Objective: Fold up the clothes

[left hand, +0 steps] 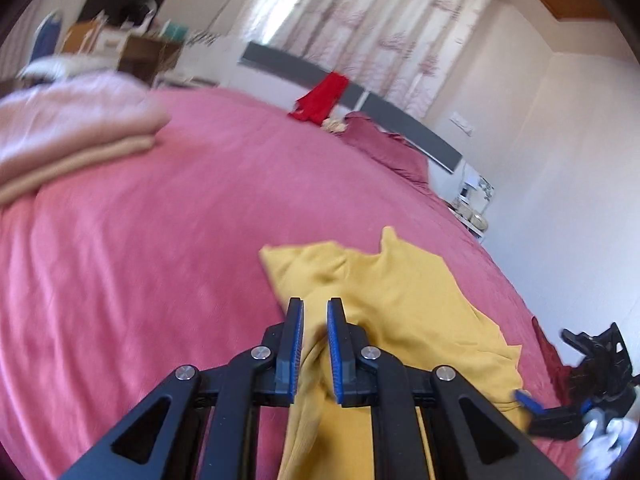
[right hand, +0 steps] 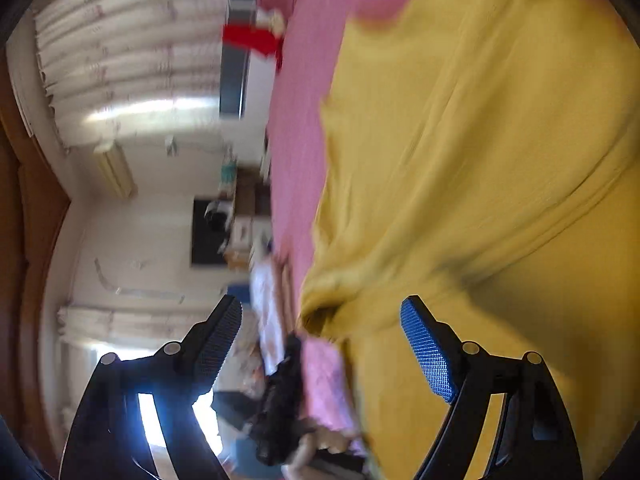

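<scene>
The left tongs (left hand: 315,346) are nearly together, clamped on a bunched fold of the yellow garment (left hand: 400,292); the cloth is squeezed into the narrow slot between the two blue pads and hangs down beneath them. The rest of the garment spreads away from the grip, rumpled, across the near right part of the pink bedspread (left hand: 168,240).

The right tongs (right hand: 321,344) stand wide apart and grip nothing. Their view is rolled on its side and blurred. The yellow garment (right hand: 480,160) fills the space beside and beyond the blue-padded finger; whether that finger touches the cloth I cannot tell. In the left view the right tongs (left hand: 560,372) appear at the bed's right edge, just beside the garment's hem.

Further off on the bed lie a folded stack of pale pink and beige blankets (left hand: 60,140) at the left, a red cloth (left hand: 320,98) draped over the grey headboard (left hand: 416,132), and flowered curtains (left hand: 380,20) behind.
</scene>
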A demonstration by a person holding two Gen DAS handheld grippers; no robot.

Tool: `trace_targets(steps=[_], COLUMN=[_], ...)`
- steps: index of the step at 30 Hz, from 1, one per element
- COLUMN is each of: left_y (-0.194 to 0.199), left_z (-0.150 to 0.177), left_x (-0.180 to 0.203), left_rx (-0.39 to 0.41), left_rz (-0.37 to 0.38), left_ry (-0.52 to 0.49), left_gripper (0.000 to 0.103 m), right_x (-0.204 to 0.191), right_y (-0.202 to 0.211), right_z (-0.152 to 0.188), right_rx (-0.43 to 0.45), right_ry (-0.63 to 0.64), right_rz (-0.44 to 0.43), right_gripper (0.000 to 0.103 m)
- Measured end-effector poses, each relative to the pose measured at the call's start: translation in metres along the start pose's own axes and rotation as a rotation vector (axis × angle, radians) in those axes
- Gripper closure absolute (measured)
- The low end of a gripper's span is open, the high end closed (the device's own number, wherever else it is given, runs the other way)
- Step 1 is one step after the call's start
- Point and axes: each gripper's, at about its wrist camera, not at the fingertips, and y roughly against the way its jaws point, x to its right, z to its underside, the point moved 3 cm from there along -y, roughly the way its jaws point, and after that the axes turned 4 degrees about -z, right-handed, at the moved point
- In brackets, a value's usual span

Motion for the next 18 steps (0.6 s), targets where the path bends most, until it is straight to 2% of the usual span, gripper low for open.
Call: trace_targets(steps=[2, 4, 5, 6, 8, 11, 13, 14, 15, 17, 18], left_y=[-0.018, -0.034, -0.039, -0.035, -0.03, -0.025, -0.022, -0.023, -0.023, -0.024, -0.024], left_z=[0.005, 0.016, 0.021, 0.021, 0.023, 0.028, 0.03, 0.029, 0.028, 0.025, 0.025], left_x=[0.009, 0.014, 0.015, 0.017, 0.022, 0.028, 0.028, 0.026, 0.025, 0.023, 0.022], left_rx=[-0.079, -0.17, -0.203, -0.195, -0.192, -0.195, -0.192, -0.195, -0.198, -0.205, -0.207], left_rz=[-0.044, -0.114, -0.147, -0.158, -0.173, -0.199, -0.201, -0.199, -0.197, -0.196, -0.195], left_ry=[-0.103, -0.208, -0.255, -0.275, -0.31, -0.412, -0.433, -0.425, -0.416, -0.401, -0.397], left_gripper=[0.091, 0.091, 0.088, 0.087, 0.087, 0.086, 0.086, 0.086, 0.086, 0.083, 0.082], right_x=[0.002, 0.005, 0.01, 0.016, 0.031, 0.043, 0.045, 0.046, 0.05, 0.044, 0.04], right_y=[0.04, 0.057, 0.059, 0.06, 0.057, 0.056, 0.048, 0.046, 0.052, 0.057, 0.063], right_z=[-0.027, -0.049, -0.058, -0.067, -0.077, -0.083, -0.082, -0.083, -0.085, -0.09, -0.093], right_rx=[0.088, 0.118, 0.103, 0.085, 0.029, -0.004, -0.031, -0.045, -0.066, -0.079, -0.072], right_ry=[0.073, 0.131, 0.15, 0.166, 0.172, 0.18, 0.203, 0.214, 0.226, 0.247, 0.255], right_rz=[0.096, 0.182, 0.242, 0.298, 0.365, 0.397, 0.396, 0.397, 0.403, 0.401, 0.394], right_gripper=[0.022, 0.028, 0.031, 0.038, 0.043, 0.05, 0.051, 0.058, 0.076, 0.095, 0.095])
